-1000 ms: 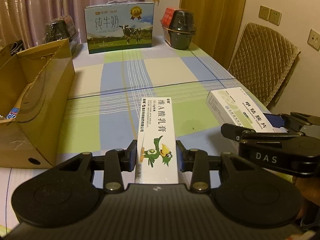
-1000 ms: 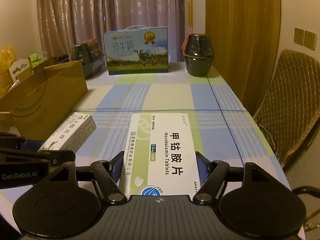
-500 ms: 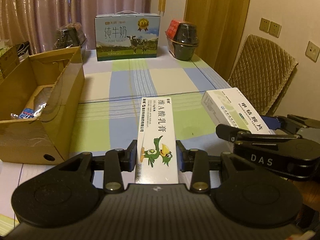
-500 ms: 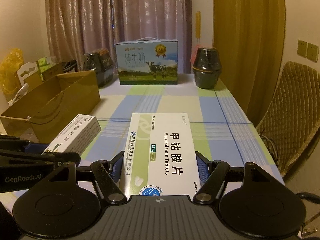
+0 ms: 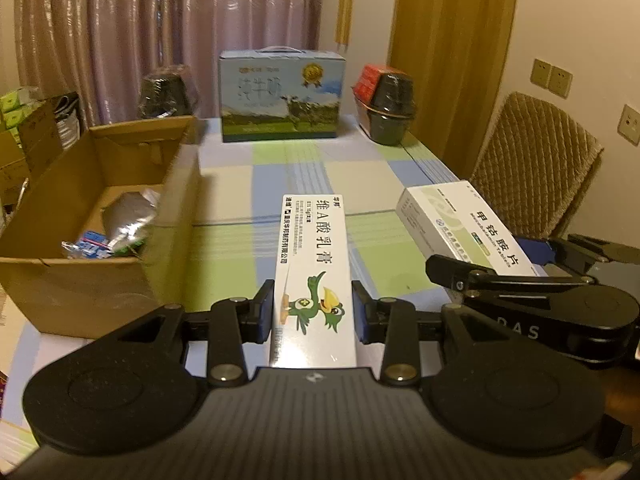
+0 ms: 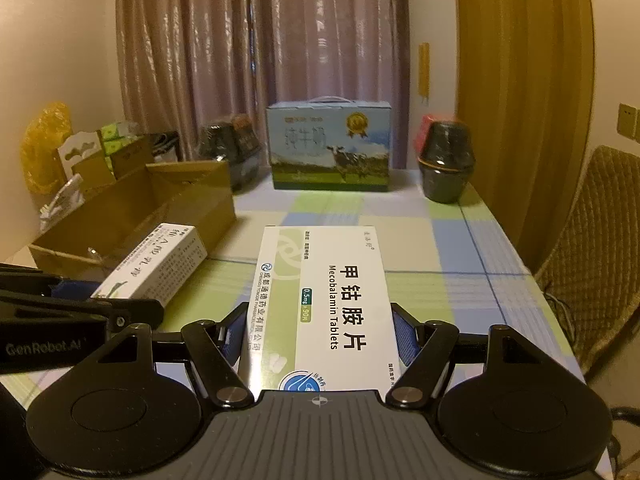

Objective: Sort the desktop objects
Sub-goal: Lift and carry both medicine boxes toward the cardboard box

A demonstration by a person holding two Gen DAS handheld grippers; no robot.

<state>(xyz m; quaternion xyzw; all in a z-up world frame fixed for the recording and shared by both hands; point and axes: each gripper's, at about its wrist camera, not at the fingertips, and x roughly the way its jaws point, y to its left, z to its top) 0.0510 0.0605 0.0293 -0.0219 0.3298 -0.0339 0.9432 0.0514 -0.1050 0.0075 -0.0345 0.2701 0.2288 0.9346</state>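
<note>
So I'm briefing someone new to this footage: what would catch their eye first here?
Two medicine boxes held above the checked tablecloth: the left gripper is shut on the ointment box with the green bird, the right gripper on the Mecobalamin Tablets box. Next, the open cardboard box at the table's left edge, and the milk carton with the cow at the far end.

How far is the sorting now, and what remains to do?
Already done: a silver pouch and small packets lie in the cardboard box. In hand: the left hand-held gripper grips the ointment box, and the right hand-held gripper grips the Mecobalamin box, both above the table. Left: probably placing both in the cardboard box.
</note>
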